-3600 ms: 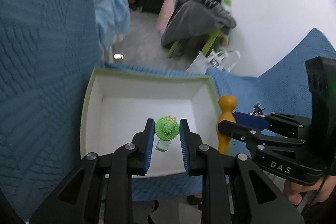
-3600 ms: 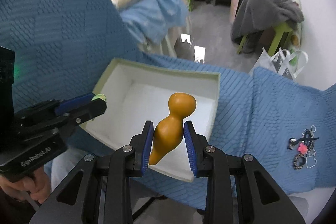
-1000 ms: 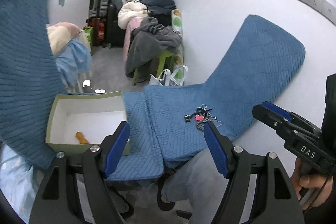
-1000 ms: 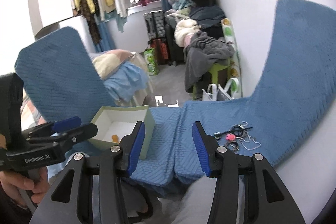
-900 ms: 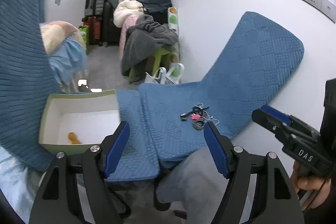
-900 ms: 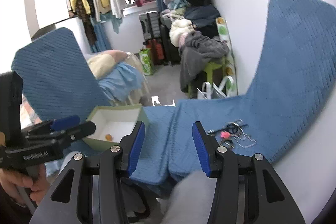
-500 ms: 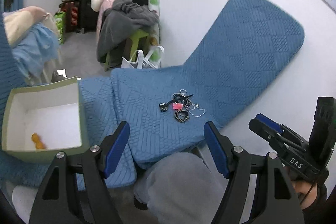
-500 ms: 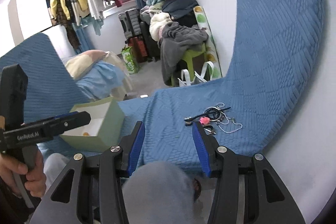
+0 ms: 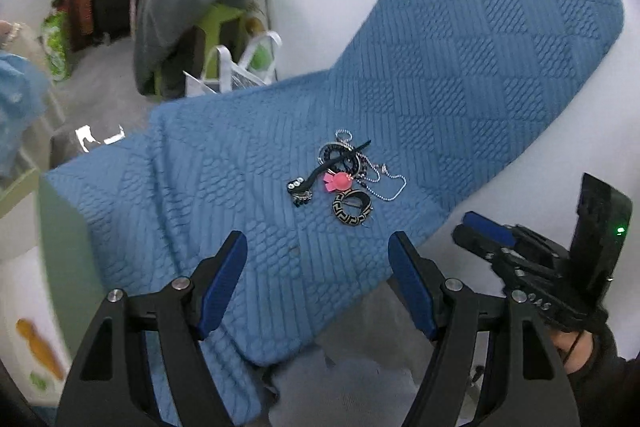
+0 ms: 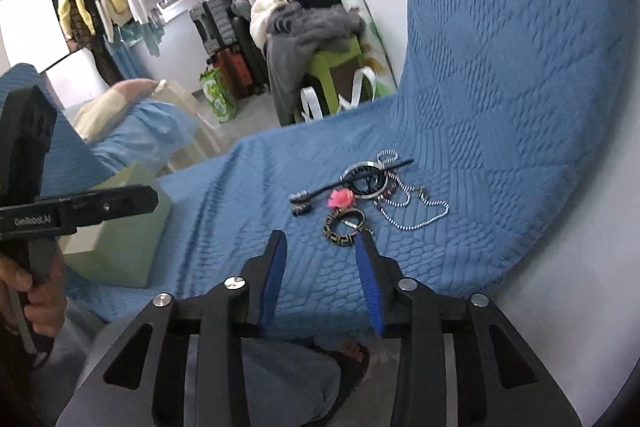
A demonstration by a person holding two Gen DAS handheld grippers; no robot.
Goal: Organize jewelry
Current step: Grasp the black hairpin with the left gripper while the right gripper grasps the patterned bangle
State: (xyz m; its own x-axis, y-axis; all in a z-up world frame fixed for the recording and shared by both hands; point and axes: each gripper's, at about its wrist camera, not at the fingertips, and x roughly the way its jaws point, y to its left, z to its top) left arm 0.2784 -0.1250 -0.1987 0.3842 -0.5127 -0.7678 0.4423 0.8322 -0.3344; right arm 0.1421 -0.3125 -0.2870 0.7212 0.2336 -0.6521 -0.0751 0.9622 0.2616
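A small pile of jewelry [image 9: 344, 175] lies on the blue quilted cushion [image 9: 224, 203]: a black-and-gold patterned ring [image 9: 351, 207], a pink flower piece [image 9: 339, 181], a black hair stick [image 9: 320, 173], a silver hoop and a bead chain [image 9: 390, 187]. The pile also shows in the right wrist view [image 10: 360, 195]. My left gripper [image 9: 318, 251] is open and empty, short of the pile. My right gripper [image 10: 322, 247] is open and empty, its tips just before the patterned ring [image 10: 345, 223]. The green box [image 9: 60, 267] at the left holds an orange piece [image 9: 38, 345].
The cushion's raised backrest [image 9: 500, 39] stands behind the pile against a white wall. The box also shows in the right wrist view [image 10: 120, 239], left of the gripper. A stool piled with clothes [image 10: 316, 31], suitcases and a clothes rack stand on the floor beyond.
Both grippers let go of the green and orange pieces in the box, opened, and moved right toward the jewelry pile, which is now closer and larger in both views.
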